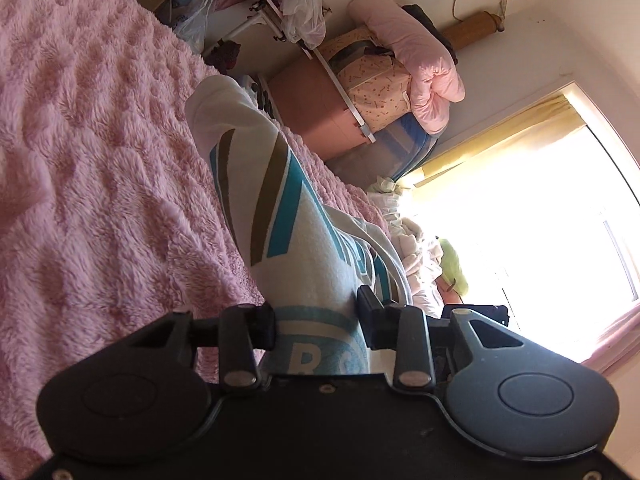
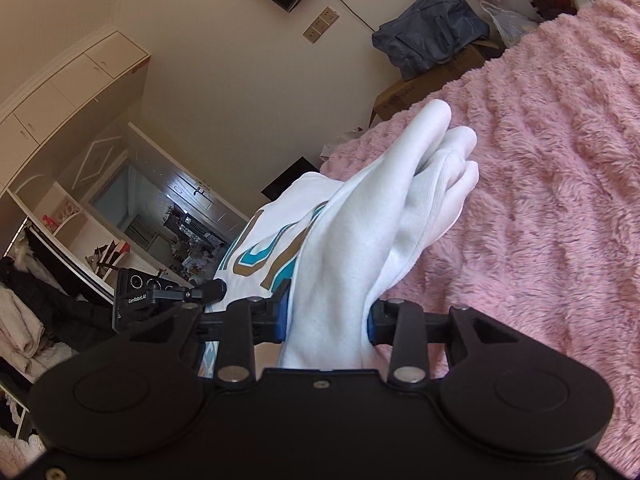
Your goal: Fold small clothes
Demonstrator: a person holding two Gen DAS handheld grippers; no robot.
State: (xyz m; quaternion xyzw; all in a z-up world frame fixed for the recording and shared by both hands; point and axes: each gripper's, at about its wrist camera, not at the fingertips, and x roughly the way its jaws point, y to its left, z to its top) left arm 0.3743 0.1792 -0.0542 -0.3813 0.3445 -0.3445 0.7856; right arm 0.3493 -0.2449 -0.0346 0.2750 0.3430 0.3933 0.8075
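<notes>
A small white garment (image 1: 280, 184) with teal and brown print hangs lifted above the pink fluffy blanket (image 1: 100, 160). In the left wrist view my left gripper (image 1: 316, 322) is shut on its printed edge, and the cloth stretches away from the pads. My right gripper (image 2: 326, 316) is shut on a bunched white fold of the same garment (image 2: 360, 216), whose loose end droops over the blanket (image 2: 540, 200). In the right wrist view the left gripper (image 2: 208, 291) shows at the garment's other edge, to the left.
The blanket covers a bed. Beyond its far edge are a pink storage box (image 1: 316, 116) with stacked bedding, plastic bags, and a bright window (image 1: 540, 220). A cardboard box (image 2: 432, 80) with a blue bag, a wardrobe (image 2: 60, 120) and a clothes pile (image 2: 24, 328) stand off the bed.
</notes>
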